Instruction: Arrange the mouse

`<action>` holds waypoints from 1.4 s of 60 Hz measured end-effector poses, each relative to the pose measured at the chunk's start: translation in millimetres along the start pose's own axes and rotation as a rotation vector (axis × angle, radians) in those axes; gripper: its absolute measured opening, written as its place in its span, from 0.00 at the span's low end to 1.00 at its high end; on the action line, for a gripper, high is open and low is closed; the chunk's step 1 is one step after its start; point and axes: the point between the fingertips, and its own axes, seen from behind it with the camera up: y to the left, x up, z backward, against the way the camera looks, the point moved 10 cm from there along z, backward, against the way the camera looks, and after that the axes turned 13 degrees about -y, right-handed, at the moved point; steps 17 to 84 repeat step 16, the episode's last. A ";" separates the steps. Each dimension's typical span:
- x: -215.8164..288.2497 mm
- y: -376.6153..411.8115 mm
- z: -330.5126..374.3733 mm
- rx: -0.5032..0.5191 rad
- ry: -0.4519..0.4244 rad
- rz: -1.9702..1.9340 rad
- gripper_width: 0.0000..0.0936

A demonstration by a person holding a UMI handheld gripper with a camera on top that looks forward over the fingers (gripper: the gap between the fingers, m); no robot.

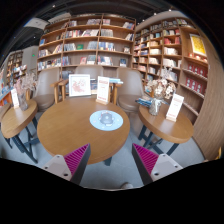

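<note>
Gripper (110, 160) fingers stand apart, holding nothing. Just beyond them sits a round wooden table (70, 130) bearing a white circular mat (106, 120); whether the mouse lies there cannot be told. Arrangement appears not yet begun.

This looks like a bookshop or library reading room. Tall wooden bookshelves (88, 42) packed with books run along the back wall from ten to two o'clock, curving round at three o'clock (170, 50). Round wooden counters (70, 128) stand on the floor with chairs (128, 90) beside them. Display cards (102, 90) and a framed picture (79, 85) stand upright at twelve o'clock.
</note>
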 end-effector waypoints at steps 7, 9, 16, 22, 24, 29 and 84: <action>-0.5 5.0 4.3 0.020 -0.009 -0.004 0.91; -0.8 5.2 5.5 0.024 -0.012 0.000 0.91; 0.9 7.0 5.0 0.022 -0.033 0.014 0.91; 0.9 7.0 5.0 0.022 -0.033 0.014 0.91; 0.9 7.0 5.0 0.022 -0.033 0.014 0.91; 0.9 7.0 5.0 0.022 -0.033 0.014 0.91; 0.9 7.0 5.0 0.022 -0.033 0.014 0.91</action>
